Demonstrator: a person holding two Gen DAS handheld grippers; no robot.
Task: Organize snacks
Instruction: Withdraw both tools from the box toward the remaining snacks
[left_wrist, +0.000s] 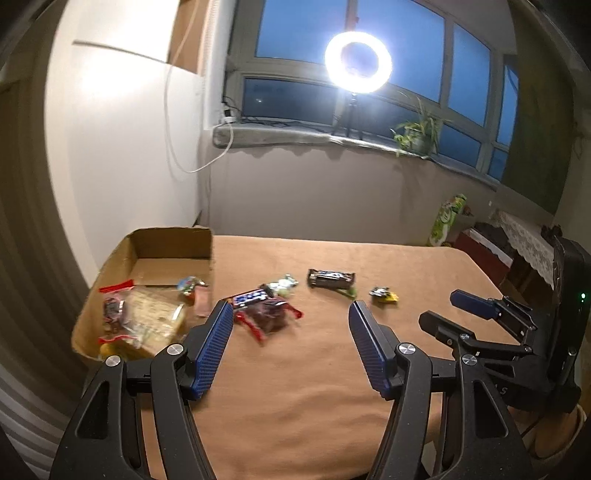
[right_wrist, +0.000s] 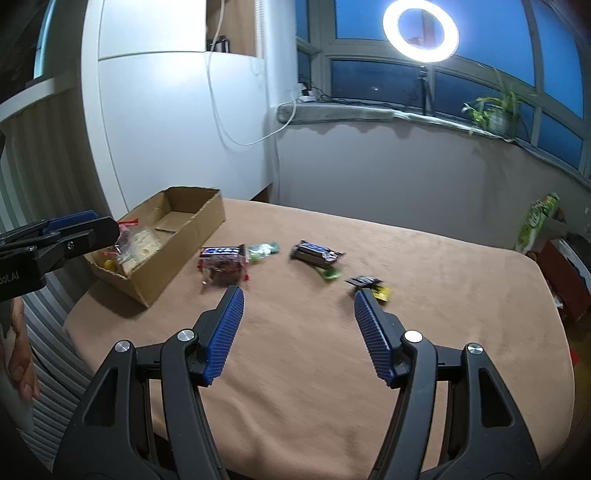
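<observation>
My only strong light is the ring lamp (left_wrist: 358, 62) at the dusk-blue window (left_wrist: 303, 33), flaring white. I see motion-smeared snacks (left_wrist: 266, 314), bowed fisheye edges, dark corners.

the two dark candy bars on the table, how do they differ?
The bar nearer the box lies partly on a clear red-edged packet; the far bar lies on the cloth with a green wrapper at its end. The near one lies level in the right wrist view, the far one slanted. Both are dark with blue-white lettering, ungripped.
</observation>
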